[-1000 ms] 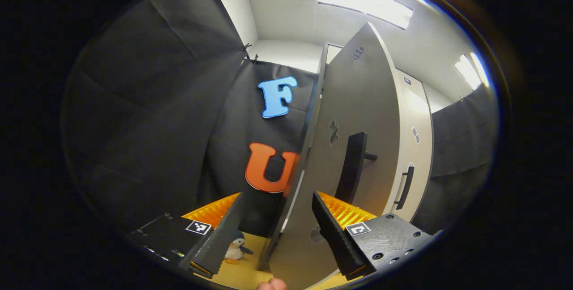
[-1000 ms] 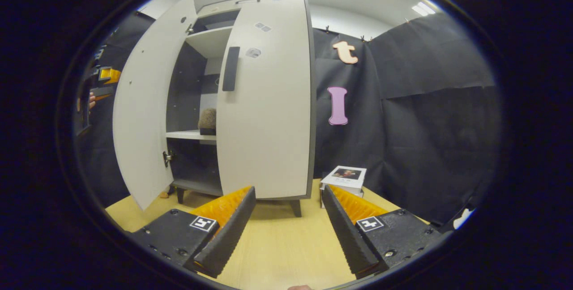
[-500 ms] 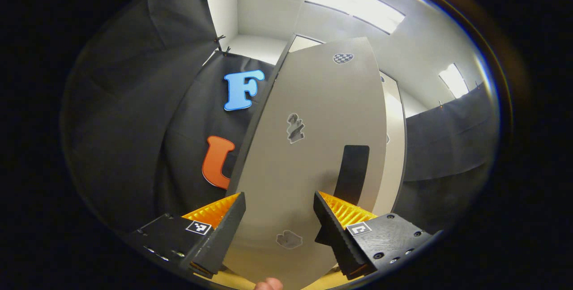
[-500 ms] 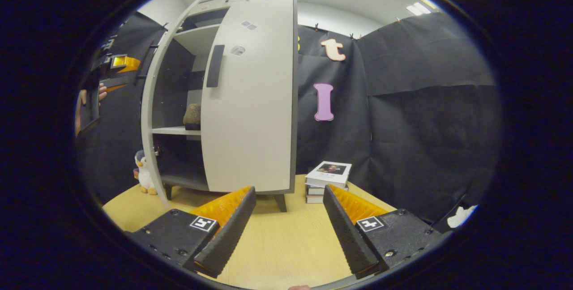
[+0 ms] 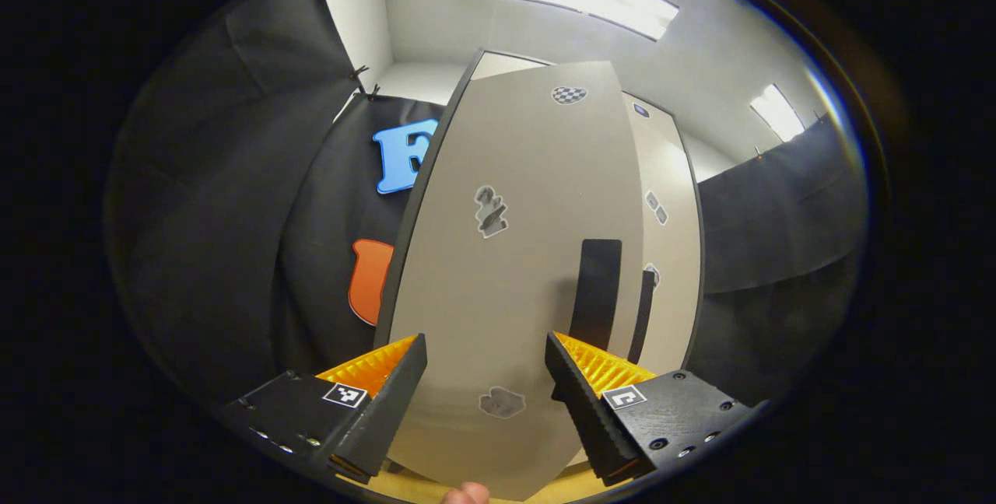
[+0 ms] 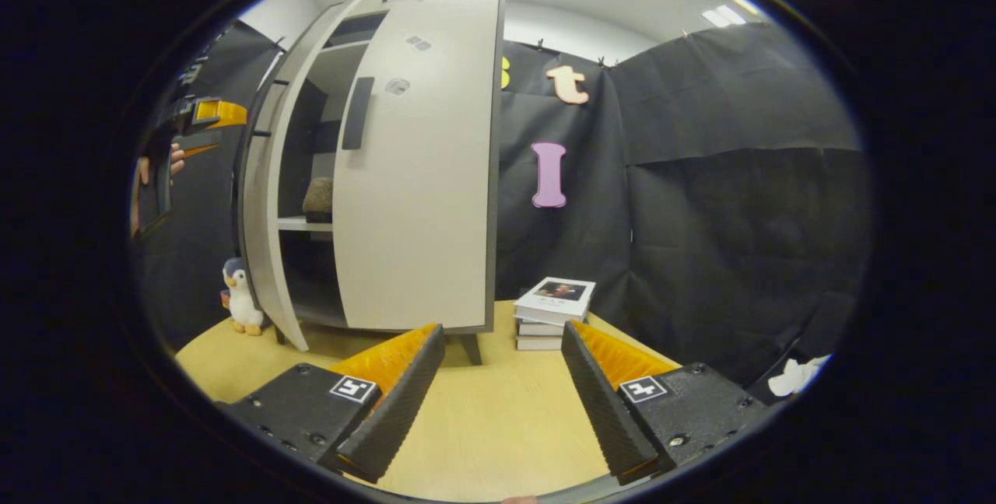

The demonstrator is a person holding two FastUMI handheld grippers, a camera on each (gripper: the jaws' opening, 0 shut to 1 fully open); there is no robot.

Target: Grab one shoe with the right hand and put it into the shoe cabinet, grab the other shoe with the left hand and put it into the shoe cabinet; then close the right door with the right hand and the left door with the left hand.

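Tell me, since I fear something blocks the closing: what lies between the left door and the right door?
In the right gripper view, a gap between left door and right door shows shelves and a shoe; nothing obstructs it.

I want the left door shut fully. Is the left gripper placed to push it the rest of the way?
Probably yes: the left gripper is open right before the left door's bare face, and nothing stands between them.
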